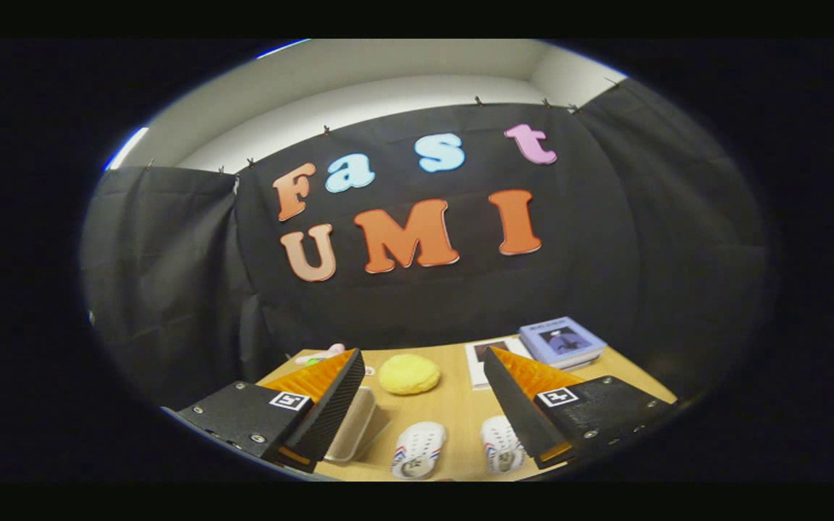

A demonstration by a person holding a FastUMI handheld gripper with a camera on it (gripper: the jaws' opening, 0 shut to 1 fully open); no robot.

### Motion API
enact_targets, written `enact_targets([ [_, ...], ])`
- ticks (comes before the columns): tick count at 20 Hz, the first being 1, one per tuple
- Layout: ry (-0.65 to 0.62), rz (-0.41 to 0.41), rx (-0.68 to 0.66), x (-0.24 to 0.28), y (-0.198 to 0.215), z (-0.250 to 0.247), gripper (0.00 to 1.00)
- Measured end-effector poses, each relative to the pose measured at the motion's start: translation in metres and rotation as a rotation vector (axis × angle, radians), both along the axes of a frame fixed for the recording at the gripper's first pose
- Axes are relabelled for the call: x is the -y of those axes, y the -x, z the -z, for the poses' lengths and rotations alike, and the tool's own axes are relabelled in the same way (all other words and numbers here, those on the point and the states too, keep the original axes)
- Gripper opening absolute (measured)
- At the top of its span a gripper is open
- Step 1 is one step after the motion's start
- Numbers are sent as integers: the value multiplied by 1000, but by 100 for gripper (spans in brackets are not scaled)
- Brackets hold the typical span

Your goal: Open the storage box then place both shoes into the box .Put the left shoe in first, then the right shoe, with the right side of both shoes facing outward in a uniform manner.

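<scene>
Two small white shoes with red and blue stripes lie side by side on the wooden table, the left one (417, 450) and the right one (501, 443), both low between my fingers. The storage box (353, 433), pale and clear, sits just left of the shoes, partly hidden behind my left finger; whether its lid is on I cannot tell. My gripper (420, 363) hangs above the table, open wide, with nothing between its fingers.
A yellow round soft thing (408, 373) lies beyond the shoes. Further back on the right are a stack of bluish books (560, 340) and a flat photo card (482, 358). A pink object (321, 354) peeks out behind my left finger. The table (453, 405) ends at the black cloth wall.
</scene>
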State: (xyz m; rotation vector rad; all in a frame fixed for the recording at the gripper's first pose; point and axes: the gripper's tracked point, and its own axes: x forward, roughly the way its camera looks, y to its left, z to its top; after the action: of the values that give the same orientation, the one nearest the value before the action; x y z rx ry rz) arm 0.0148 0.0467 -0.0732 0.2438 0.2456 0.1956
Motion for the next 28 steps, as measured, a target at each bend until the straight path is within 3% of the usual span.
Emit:
enact_targets([
  [4, -76, -47, -74, -17, -11, 30, 98],
  [9, -202, -196, -191, -63, -4, 74, 98],
  [20, -535, -267, -524, -112, 3, 195, 98],
  [25, -736, -325, -594, -128, 0, 206, 98],
  [28, -791, -340, -645, -132, -1, 220, 98],
])
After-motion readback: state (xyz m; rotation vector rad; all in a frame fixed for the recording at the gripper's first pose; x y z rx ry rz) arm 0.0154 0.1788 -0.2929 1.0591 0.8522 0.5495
